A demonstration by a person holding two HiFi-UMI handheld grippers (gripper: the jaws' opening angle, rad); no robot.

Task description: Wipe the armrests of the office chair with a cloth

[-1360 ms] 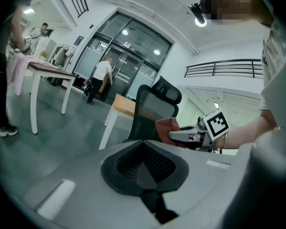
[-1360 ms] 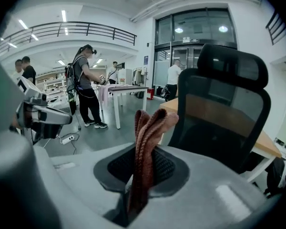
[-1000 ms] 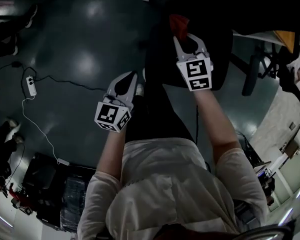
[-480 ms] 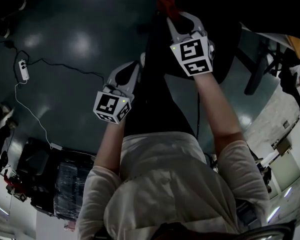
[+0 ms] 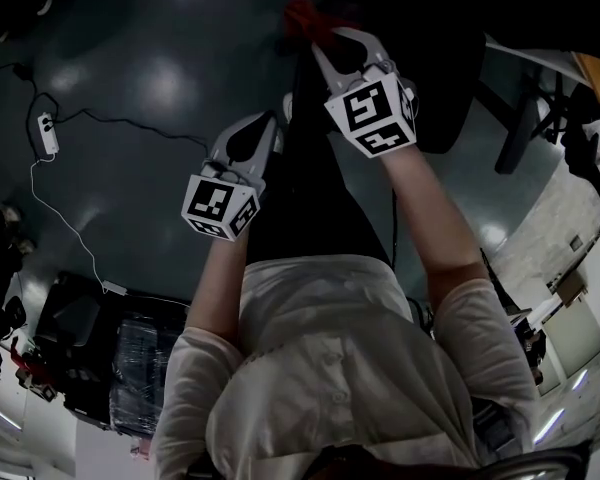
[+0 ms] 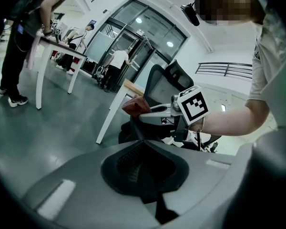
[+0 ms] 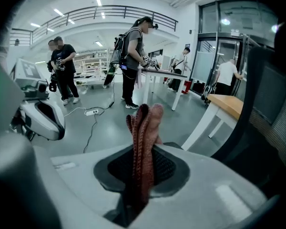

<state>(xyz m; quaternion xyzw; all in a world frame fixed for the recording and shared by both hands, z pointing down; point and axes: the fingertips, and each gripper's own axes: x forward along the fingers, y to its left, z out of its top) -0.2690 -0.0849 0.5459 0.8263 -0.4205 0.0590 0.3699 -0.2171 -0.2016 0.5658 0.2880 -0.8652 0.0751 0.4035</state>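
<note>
Right gripper [image 7: 143,159] clamped on a red-brown knitted cloth [image 7: 144,123], folds sticking up past the pinched pads; only its own view shows this grip close up. Head view: gripper held forward and high, cloth tip at the edge of the dark office chair [image 5: 445,63], too dark there to tell armrest contact. Left gripper view gives it side-on: cloth in front of the chair's mesh back, above a dark lower part, touching or not unclear. Left gripper [image 5: 268,148] lower, nearer the body, jaws pressed together on nothing, per its own view. White power strip [image 5: 48,133] with cable on the grey floor, left of both. Wood-topped white table [image 7: 227,105] beside the chair and people standing behind show only in the gripper views
</note>
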